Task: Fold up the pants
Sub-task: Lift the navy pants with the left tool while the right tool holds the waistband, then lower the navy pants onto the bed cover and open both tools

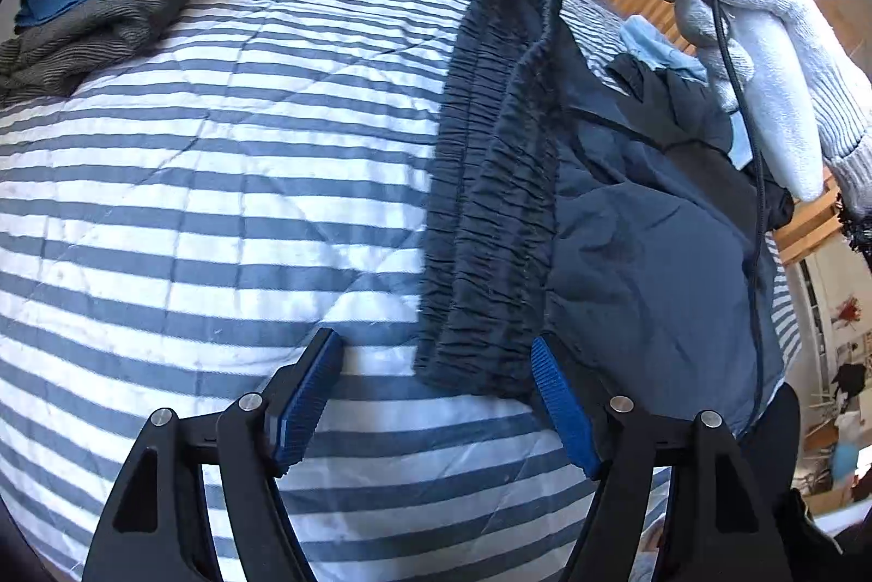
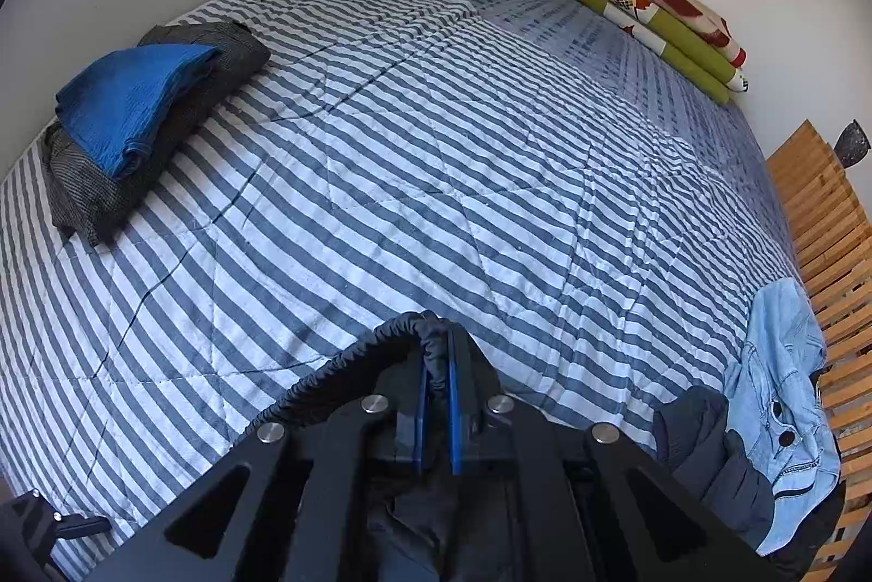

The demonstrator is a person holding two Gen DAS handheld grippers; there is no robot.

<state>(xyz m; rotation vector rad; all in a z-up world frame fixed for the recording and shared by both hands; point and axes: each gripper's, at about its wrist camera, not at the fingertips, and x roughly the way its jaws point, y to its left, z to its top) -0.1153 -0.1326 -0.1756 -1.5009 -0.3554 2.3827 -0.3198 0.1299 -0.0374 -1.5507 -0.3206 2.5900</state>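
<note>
One pair of dark pants (image 1: pixel 643 222); two grippers (image 1: pixel 436 396) (image 2: pixel 436 396); two folded garments, blue (image 2: pixel 131 102) on grey (image 2: pixel 92 195); one denim garment (image 2: pixel 785 391); one folded floral blanket (image 2: pixel 643 4); one striped quilt (image 2: pixel 409 179).

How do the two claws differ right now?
The left claw stands open with nothing pinched; the right claw is shut on the pants. The waistband's lower end only lies between the left pads; the right lifts its upper end. Both have blue pads and black arms.
</note>
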